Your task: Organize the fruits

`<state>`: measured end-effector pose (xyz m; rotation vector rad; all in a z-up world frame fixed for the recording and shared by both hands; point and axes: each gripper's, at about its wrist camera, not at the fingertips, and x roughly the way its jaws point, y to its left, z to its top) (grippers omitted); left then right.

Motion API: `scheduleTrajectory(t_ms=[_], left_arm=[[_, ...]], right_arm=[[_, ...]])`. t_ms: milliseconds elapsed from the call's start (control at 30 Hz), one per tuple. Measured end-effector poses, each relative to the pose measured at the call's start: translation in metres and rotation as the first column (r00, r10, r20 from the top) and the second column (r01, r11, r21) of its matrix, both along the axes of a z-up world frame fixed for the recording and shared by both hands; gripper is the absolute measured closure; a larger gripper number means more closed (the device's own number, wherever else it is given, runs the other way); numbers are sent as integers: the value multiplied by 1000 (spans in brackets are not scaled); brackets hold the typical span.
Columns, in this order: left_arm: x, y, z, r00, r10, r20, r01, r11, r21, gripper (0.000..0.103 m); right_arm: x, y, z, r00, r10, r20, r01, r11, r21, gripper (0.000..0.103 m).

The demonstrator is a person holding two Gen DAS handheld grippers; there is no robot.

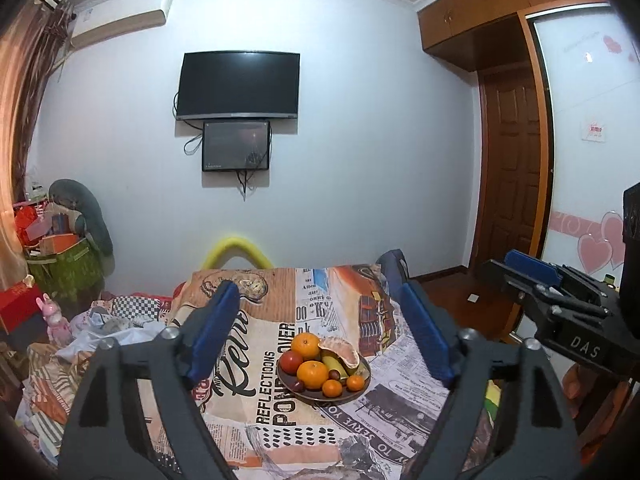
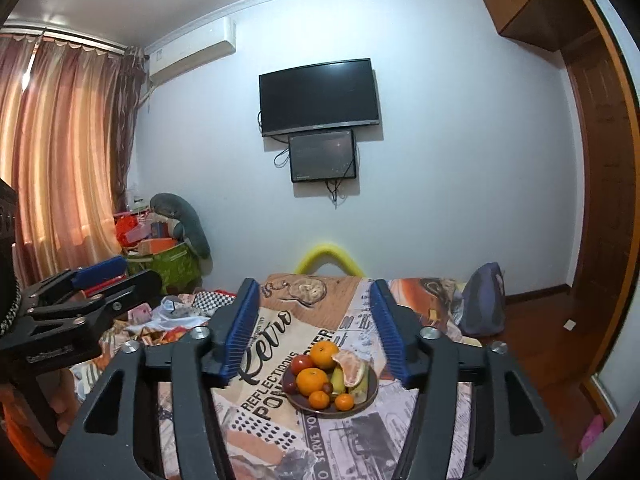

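Note:
A dark round plate (image 1: pixel 344 399) (image 2: pixel 370 396) sits on a table covered with a newspaper-print cloth (image 1: pixel 256 412) (image 2: pixel 272 420). It holds oranges (image 1: pixel 312 374) (image 2: pixel 311 381), small mandarins (image 1: pixel 332 388) (image 2: pixel 344 401), a red apple (image 1: pixel 291 361) (image 2: pixel 301 363), bananas (image 1: pixel 334 364) (image 2: pixel 338 380), small dark fruits and a peeled pomelo piece (image 1: pixel 340 350) (image 2: pixel 352 368). My left gripper (image 1: pixel 320 334) is open and empty, held above and before the plate. My right gripper (image 2: pixel 316 332) is open and empty, likewise framing the plate. Each gripper shows at the edge of the other's view.
A yellow chair back (image 1: pixel 238 250) (image 2: pixel 330 258) stands behind the table. A blue-grey bag (image 2: pixel 484 300) hangs at the table's right. Clutter, boxes and a green bin (image 1: pixel 64 268) lie to the left. A TV (image 1: pixel 238 86) hangs on the far wall; a wooden door (image 1: pixel 514 176) is right.

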<state>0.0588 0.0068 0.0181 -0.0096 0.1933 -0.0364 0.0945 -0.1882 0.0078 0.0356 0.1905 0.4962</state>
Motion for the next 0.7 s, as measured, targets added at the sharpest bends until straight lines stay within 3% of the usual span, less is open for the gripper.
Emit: scheduleTrajectory(t_ms=[67, 167, 400, 700], left_arm=[[-2, -1, 0, 1000, 4, 1, -4, 1000, 4, 18], [-6, 1, -2, 1000, 7, 1, -7, 1000, 0, 6], [-13, -1, -9, 1000, 12, -6, -12, 1000, -2, 2], [-15, -1, -10, 1000, 11, -10, -11, 1000, -1, 2]], right_arm=[[-1, 0, -2, 1000, -18, 0, 18, 1000, 6, 33], [-4, 2, -4, 999, -37, 2, 37, 999, 0, 23], [-16, 2, -4, 998, -67, 21, 67, 998, -12, 4], [-24, -1, -6, 995, -93, 41, 94, 995, -26, 2]])
